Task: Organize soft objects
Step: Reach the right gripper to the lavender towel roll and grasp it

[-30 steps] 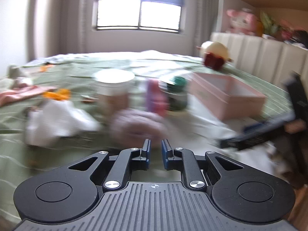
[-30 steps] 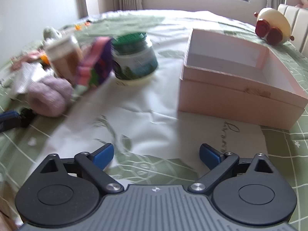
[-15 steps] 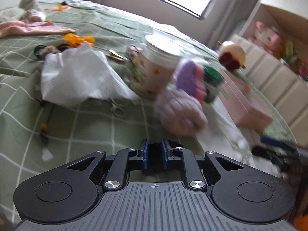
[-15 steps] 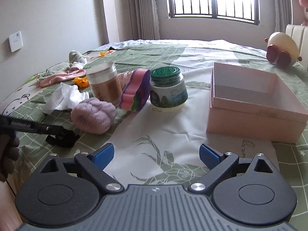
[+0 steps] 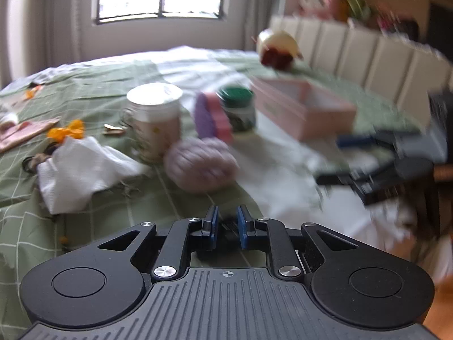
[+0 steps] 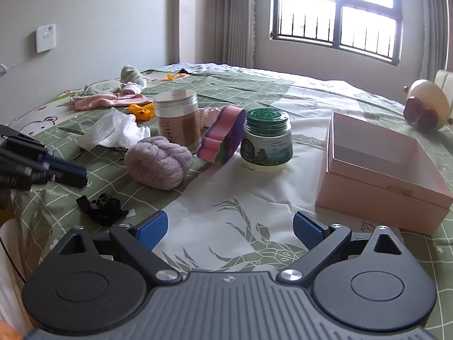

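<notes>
Bedroom interior, daylight only. A barred window [image 6: 337,25] occupies the upper right of the right wrist view, strongly overexposed; grey curtains [image 6: 236,17] hang at its left edge. The wall [image 6: 99,19] at upper left is plain pale grey and carries a small white wall panel [image 6: 45,38] with a cable trailing left. A bed [image 6: 283,85] with a green grid-pattern cover fills the middle of both views. In the left wrist view, a cream padded headboard [image 5: 368,56] runs along the upper right, blurred.
</notes>
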`<state>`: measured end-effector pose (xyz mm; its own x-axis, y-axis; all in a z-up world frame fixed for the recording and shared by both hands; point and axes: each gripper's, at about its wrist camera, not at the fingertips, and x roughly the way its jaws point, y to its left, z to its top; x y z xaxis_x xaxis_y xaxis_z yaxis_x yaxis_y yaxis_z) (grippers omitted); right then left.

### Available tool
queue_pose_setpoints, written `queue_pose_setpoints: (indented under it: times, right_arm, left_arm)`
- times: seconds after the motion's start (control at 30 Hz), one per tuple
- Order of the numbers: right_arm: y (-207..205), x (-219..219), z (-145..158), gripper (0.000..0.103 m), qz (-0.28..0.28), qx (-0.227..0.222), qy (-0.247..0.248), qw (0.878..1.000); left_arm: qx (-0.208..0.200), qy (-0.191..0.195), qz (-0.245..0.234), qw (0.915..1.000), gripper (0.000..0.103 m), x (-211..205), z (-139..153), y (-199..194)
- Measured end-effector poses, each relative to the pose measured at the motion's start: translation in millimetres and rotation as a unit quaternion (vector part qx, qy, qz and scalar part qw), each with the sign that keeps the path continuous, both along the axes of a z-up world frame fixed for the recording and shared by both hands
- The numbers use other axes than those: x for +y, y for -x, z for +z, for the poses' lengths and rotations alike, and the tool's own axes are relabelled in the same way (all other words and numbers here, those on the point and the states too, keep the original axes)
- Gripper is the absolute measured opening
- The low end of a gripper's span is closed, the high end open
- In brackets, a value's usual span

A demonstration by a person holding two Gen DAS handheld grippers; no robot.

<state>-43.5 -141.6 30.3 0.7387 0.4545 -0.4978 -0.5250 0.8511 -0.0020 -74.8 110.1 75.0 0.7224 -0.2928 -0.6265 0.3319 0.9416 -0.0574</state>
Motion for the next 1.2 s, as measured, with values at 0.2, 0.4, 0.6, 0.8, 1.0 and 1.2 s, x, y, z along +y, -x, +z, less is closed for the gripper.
queue_pose_setpoints:
  times: [0.2, 0.4, 0.6, 0.8, 1.0, 1.2]
  right_arm:
    - [4, 3, -3, 0.096, 0.008, 0.002, 0.0, 1.0]
    - [5, 4, -5, 0.096, 0.01, -0.003, 0.01, 1.0]
    - [-6, 15, 11, 0.096, 0.033, -0.013, 0.008, 0.999]
    - [-54, 59, 22, 0.096, 0.069, 0.045, -0.023, 0.996]
    - [-112, 106, 4, 0.084, 0.078, 0.147, -0.041, 0.985]
    - [-110, 100, 9, 0.033, 0.106, 0.179, -0.045, 0.977]
  left_arm:
    - [0.003, -0.028, 0.053, 0.9982, 0.017, -18, -19, -1]
    - [-0.018, -0.043, 0.075, 0.9961, 0.02, -26, -34, -6]
    - [-0.009, -0.075, 0.068, 0.9948, 0.024, -36, -41, -12]
    - [0.008, -0.035, 0.089, 0.9954, 0.02, -27, -38, -15]
    - [-0.008, -0.002, 0.093, 0.9956, 0.017, -20, -39, -7]
    - [-0.013, 0.006, 0.087, 0.9961, 0.017, -19, -36, -4]
